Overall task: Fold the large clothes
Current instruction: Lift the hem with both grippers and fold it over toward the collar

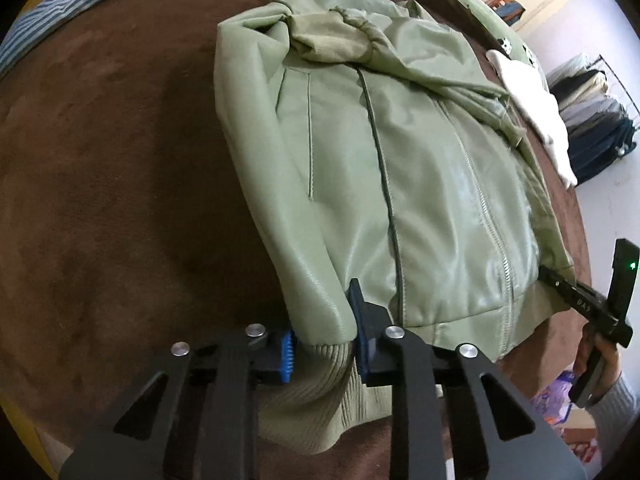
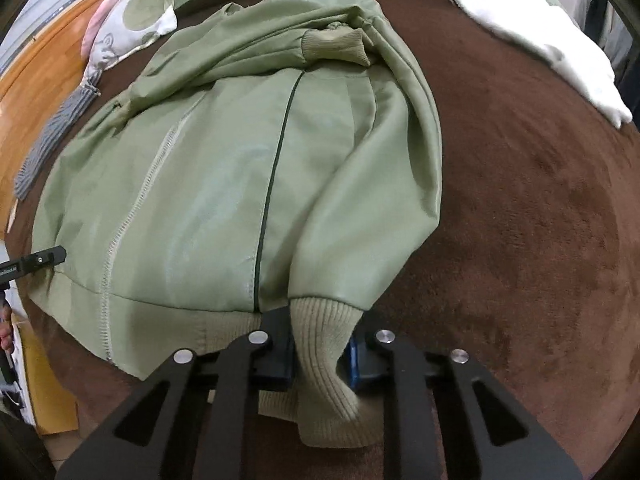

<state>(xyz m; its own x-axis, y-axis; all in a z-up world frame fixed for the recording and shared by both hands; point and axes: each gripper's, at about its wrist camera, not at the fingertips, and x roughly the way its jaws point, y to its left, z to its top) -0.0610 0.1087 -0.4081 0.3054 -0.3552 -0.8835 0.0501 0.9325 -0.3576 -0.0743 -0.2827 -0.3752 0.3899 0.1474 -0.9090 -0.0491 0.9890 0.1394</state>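
L wrist view, lower centre: your left gripper (image 1: 325, 334) has its blue ribbed pads (image 1: 286, 350) set either side of the ribbed knit hem (image 1: 320, 392) at one corner of the green jacket (image 1: 400, 184); jaws part-spread, and whether they pinch the knit can't be told, as the fabric hides the contact. R wrist view, lower centre: your right gripper (image 2: 320, 354) straddles a knit cuff (image 2: 326, 344) w/ its pads mostly hidden; grip likewise unclear. Jacket: smooth, shiny faux-leather, zip (image 2: 132, 216) closed, dark seam stripe (image 2: 272, 184), sleeves folded over the chest, lying flat mid-frame on a brown suede-like surface (image 1: 100, 180). Upper right of R view: white cloth (image 2: 540, 36), cut off. Upper left of L view: striped fabric (image 1: 56, 12), partly out of frame.
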